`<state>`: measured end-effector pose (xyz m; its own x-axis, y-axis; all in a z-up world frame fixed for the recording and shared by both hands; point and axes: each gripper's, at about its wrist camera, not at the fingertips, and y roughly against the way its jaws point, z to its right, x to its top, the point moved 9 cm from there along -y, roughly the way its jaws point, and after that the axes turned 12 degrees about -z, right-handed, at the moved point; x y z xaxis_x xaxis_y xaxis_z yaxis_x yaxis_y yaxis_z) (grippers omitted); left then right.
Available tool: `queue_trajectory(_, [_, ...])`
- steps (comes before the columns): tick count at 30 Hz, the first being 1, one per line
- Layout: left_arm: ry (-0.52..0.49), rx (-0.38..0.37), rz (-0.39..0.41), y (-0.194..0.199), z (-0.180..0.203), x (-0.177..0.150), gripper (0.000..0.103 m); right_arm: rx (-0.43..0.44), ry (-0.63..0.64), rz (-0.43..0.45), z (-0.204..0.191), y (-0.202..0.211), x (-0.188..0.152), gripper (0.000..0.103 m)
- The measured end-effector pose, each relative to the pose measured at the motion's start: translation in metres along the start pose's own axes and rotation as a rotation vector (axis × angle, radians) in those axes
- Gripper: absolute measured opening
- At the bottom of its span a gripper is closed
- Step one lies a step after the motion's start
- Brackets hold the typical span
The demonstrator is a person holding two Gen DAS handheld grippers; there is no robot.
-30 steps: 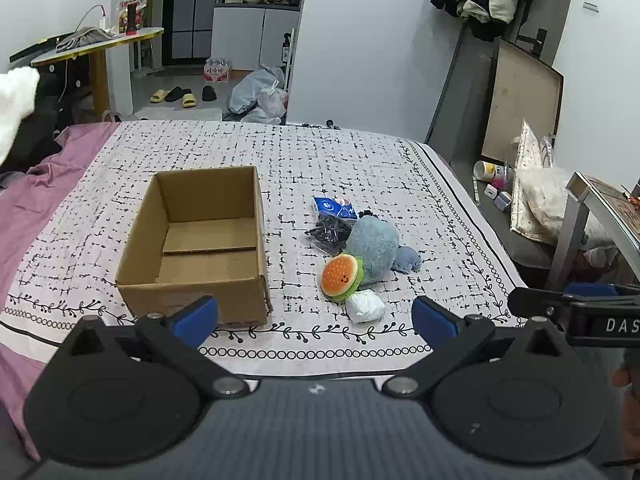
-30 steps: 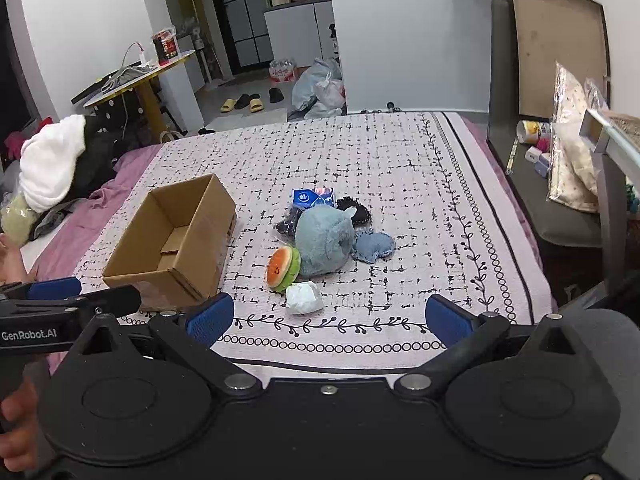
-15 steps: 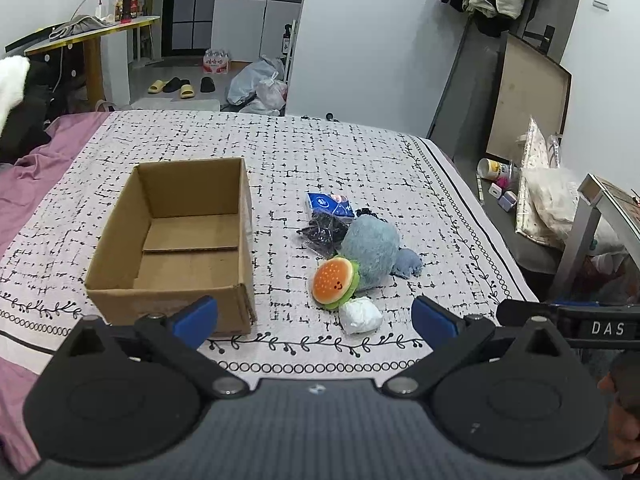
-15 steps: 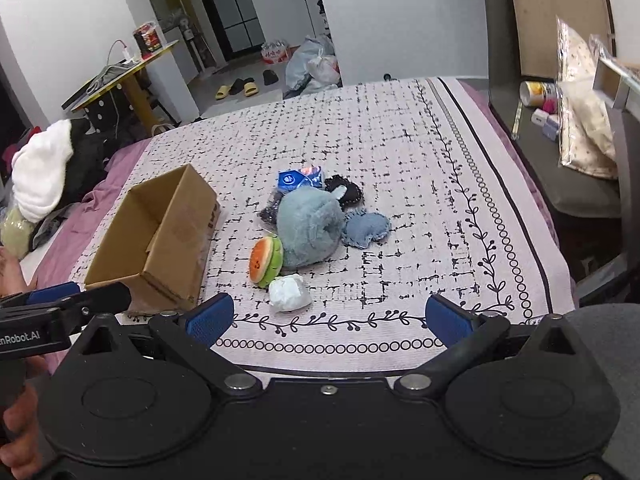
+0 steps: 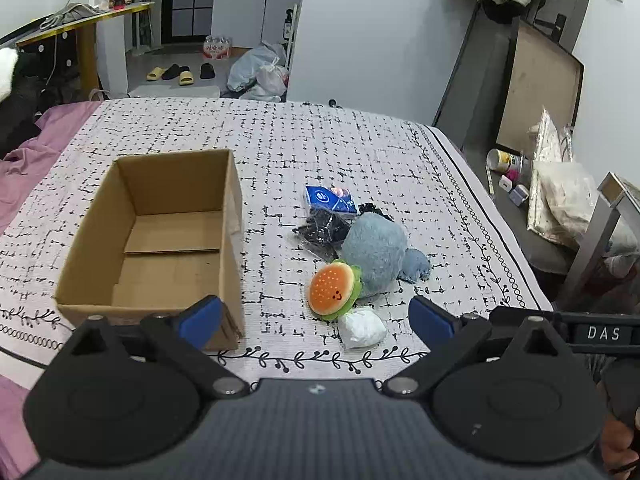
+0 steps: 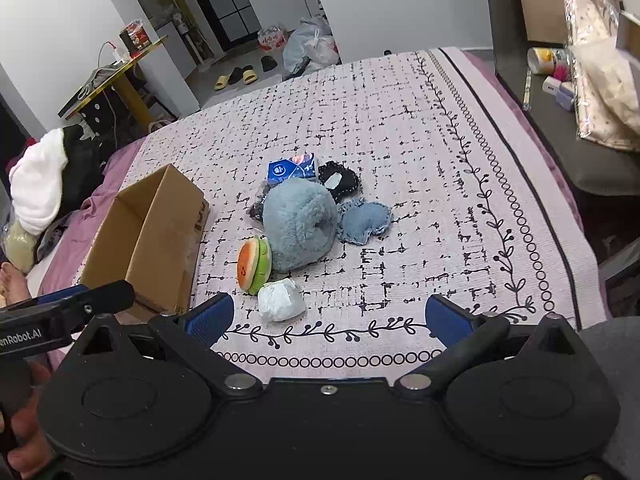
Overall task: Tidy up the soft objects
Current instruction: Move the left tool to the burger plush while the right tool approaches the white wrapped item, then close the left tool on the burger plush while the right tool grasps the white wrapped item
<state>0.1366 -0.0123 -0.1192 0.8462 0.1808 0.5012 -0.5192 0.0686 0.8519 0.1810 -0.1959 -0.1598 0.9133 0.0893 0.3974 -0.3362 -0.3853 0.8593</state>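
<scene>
- Spread across the bed I see one pale coverlet (image 5: pixel 360 152) with a black dash pattern and a vine border, and a purple sheet (image 5: pixel 24 152) showing at its left edge.
- Behind the bed I count one yellow-edged desk (image 5: pixel 86 20), a few slippers (image 5: pixel 178 74) on the floor and one white plastic bag (image 5: pixel 260 74) by the wall.
- One open cardboard box (image 5: pixel 160 240) sits on the left part of the coverlet, and I see nothing inside it.
- To the right of the box I count one cluster of soft things, apart from it:
- one big blue-grey plush (image 6: pixel 300 226) in the middle;
- one burger plush (image 5: pixel 334 290) touching its near side;
- one white wad (image 6: pixel 280 300) just in front of the burger;
- one denim heart cushion (image 6: pixel 364 220) against the plush's right side;
- one blue tissue pack (image 5: pixel 330 200) at the far side;
- one black beaded pouch (image 6: pixel 340 178) next to that pack;
- one dark bagged item (image 5: pixel 322 232) beside the plush, too dim for me to name.
- My left gripper (image 5: pixel 316 318) hovers over the near edge of the bed, its blue pads spread wide with nothing between them.
- My right gripper (image 6: pixel 328 316) hangs just beside it, likewise spread and empty, with the white wad nearest its left pad.
</scene>
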Motion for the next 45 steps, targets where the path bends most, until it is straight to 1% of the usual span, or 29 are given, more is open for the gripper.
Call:
queue_trajectory(4, [-0.017, -0.004, -0.011, -0.011, 0.006, 0.005, 0.098, 0.030, -0.006, -0.022, 0.001, -0.010, 0.002, 0.101])
queue_trajectory(7, [-0.026, -0.011, -0.018, -0.021, 0.011, 0.010, 0.095, 0.045, -0.001, -0.036, 0.000, -0.017, 0.004, 0.096])
queue_trajectory(9, [-0.030, -0.015, -0.026, -0.027, 0.013, 0.012, 0.091, 0.057, 0.001, -0.046, 0.000, -0.023, 0.004, 0.090])
queue_trajectory(13, [-0.039, -0.026, -0.049, -0.042, 0.018, 0.018, 0.086, 0.080, -0.012, -0.078, 0.001, -0.037, 0.004, 0.085])
queue_trajectory(15, [-0.042, -0.037, -0.065, -0.050, 0.020, 0.020, 0.082, 0.098, -0.021, -0.097, 0.002, -0.045, 0.004, 0.078])
queue_trajectory(20, [-0.036, -0.049, -0.112, -0.073, 0.023, 0.026, 0.073, 0.147, -0.043, -0.150, 0.003, -0.065, 0.000, 0.067])
queue_trajectory(26, [-0.039, -0.059, -0.164, -0.100, 0.026, 0.029, 0.065, 0.193, -0.057, -0.183, 0.002, -0.084, -0.001, 0.061])
queue_trajectory(28, [-0.040, -0.055, -0.179, -0.110, 0.026, 0.029, 0.064, 0.202, -0.060, -0.190, 0.001, -0.090, -0.001, 0.060])
queue_trajectory(30, [-0.028, -0.060, -0.200, -0.120, 0.025, 0.029, 0.064, 0.216, -0.058, -0.199, -0.001, -0.096, -0.001, 0.055])
queue_trajectory(35, [-0.022, -0.059, -0.228, -0.137, 0.022, 0.032, 0.064, 0.231, -0.050, -0.214, -0.007, -0.111, 0.001, 0.050])
queue_trajectory(39, [-0.027, -0.064, -0.233, -0.147, 0.020, 0.035, 0.064, 0.230, -0.041, -0.211, -0.012, -0.121, 0.003, 0.050])
queue_trajectory(43, [-0.015, -0.085, -0.242, -0.157, 0.018, 0.033, 0.064, 0.209, -0.012, -0.205, -0.021, -0.132, 0.004, 0.050])
queue_trajectory(44, [-0.010, -0.086, -0.240, -0.159, 0.017, 0.032, 0.055, 0.213, -0.002, -0.205, -0.024, -0.134, 0.004, 0.050])
queue_trajectory(45, [-0.001, -0.086, -0.242, -0.161, 0.016, 0.030, 0.044, 0.221, 0.007, -0.203, -0.028, -0.135, 0.003, 0.048])
